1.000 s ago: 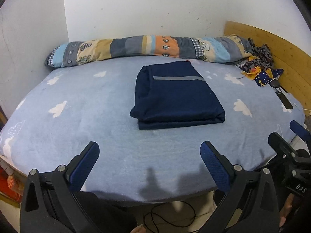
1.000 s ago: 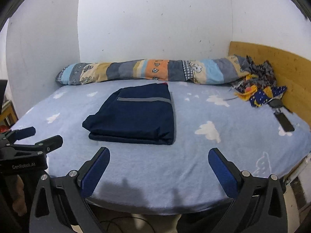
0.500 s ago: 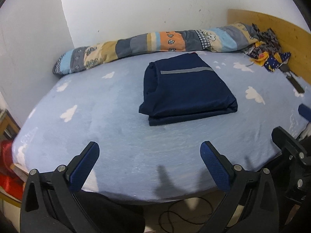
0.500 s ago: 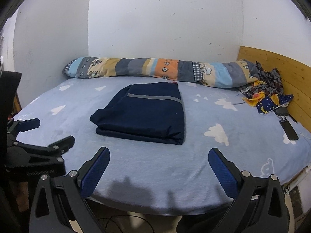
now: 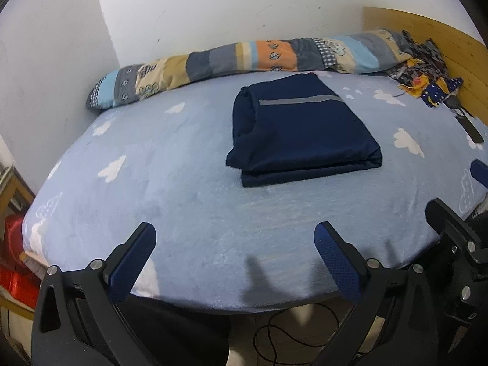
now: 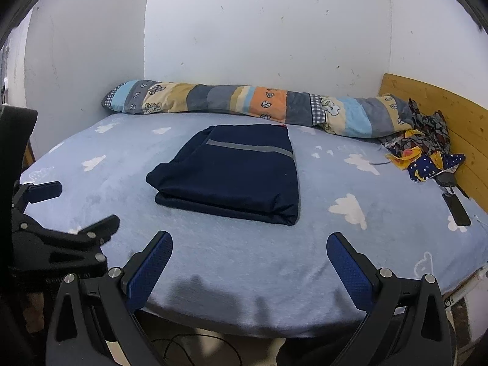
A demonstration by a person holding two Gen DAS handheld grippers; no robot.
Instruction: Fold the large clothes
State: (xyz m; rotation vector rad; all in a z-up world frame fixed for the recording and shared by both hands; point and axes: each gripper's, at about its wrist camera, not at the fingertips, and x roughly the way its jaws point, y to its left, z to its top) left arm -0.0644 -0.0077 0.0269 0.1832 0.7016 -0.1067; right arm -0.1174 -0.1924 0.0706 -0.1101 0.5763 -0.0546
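Jaws on your left gripper (image 5: 235,251) and right gripper (image 6: 248,254) both stand spread, holding nothing; the folded navy garment with a grey stripe (image 6: 231,172) lies mid-bed on the light-blue cloud-print sheet (image 6: 274,259).

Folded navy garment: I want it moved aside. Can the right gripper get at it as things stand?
Probably yes: the folded navy garment lies alone mid-bed, nothing between it and the open right gripper.
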